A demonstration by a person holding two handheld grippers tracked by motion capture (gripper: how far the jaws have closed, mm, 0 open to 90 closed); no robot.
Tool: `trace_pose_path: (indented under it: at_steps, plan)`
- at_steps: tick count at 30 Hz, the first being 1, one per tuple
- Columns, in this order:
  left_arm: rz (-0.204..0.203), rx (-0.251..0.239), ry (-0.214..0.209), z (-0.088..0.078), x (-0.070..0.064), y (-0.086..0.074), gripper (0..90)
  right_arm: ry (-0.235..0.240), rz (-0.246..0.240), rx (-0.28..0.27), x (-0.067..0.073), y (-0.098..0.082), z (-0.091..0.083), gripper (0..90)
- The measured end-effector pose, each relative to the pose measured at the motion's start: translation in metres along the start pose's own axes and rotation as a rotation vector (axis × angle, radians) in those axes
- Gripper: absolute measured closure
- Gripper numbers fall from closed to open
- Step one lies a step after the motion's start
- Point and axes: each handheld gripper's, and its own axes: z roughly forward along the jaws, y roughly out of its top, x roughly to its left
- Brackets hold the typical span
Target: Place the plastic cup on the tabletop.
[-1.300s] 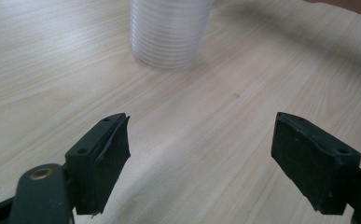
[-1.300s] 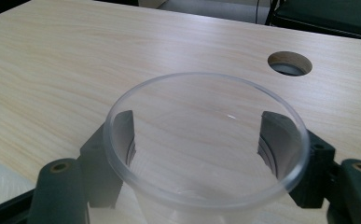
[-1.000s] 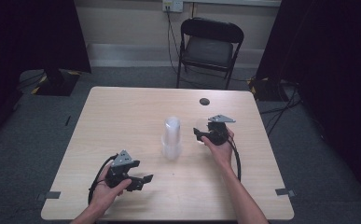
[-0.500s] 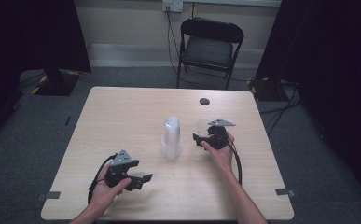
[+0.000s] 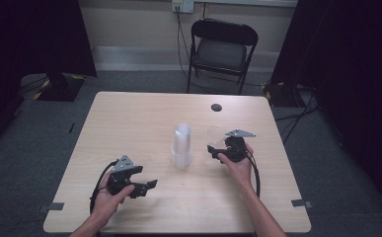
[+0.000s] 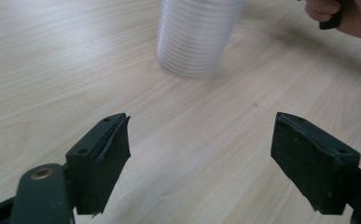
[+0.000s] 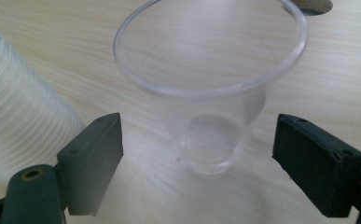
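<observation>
Clear plastic cup (image 7: 211, 88), upright, empty

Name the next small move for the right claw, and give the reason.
Probably draw the right claw straight back from the single clear cup. Its jaws have just been opening and stand apart from the cup's sides, and the cup stands upright on the table beside the cup stack.

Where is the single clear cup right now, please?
The cup stands upright on the table, between the right gripper's open jaws, right of the cup stack in the high view.
</observation>
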Motion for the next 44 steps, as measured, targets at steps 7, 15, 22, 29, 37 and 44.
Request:
trace_pose_path:
  at_steps: [7, 15, 22, 29, 37, 44]
  plan:
    - [-0.006, 0.005, 0.011, -0.002, 0.003, 0.0, 19.4, 0.013, 0.008, -0.009, -0.002, -0.003, -0.019, 15.7]
    - [-0.03, -0.024, 0.036, -0.005, 0.007, 0.002, 17.9, 0.017, 0.006, -0.019, 0.0, -0.01, -0.044, 17.0]
    - [-0.035, -0.015, 0.063, -0.007, 0.008, 0.002, 16.5, 0.023, -0.023, -0.015, 0.008, -0.017, -0.068, 17.5]
    - [-0.035, -0.02, 0.053, -0.009, 0.007, 0.003, 23.0, 0.021, -0.013, -0.017, 0.007, -0.032, -0.085, 18.2]
    - [-0.033, 0.006, 0.054, -0.008, 0.009, 0.001, 25.3, 0.023, -0.011, -0.003, 0.01, -0.05, -0.105, 18.4]
    - [-0.032, 0.02, 0.062, -0.005, 0.01, -0.001, 25.0, 0.013, -0.005, 0.023, 0.007, -0.071, -0.108, 18.0]
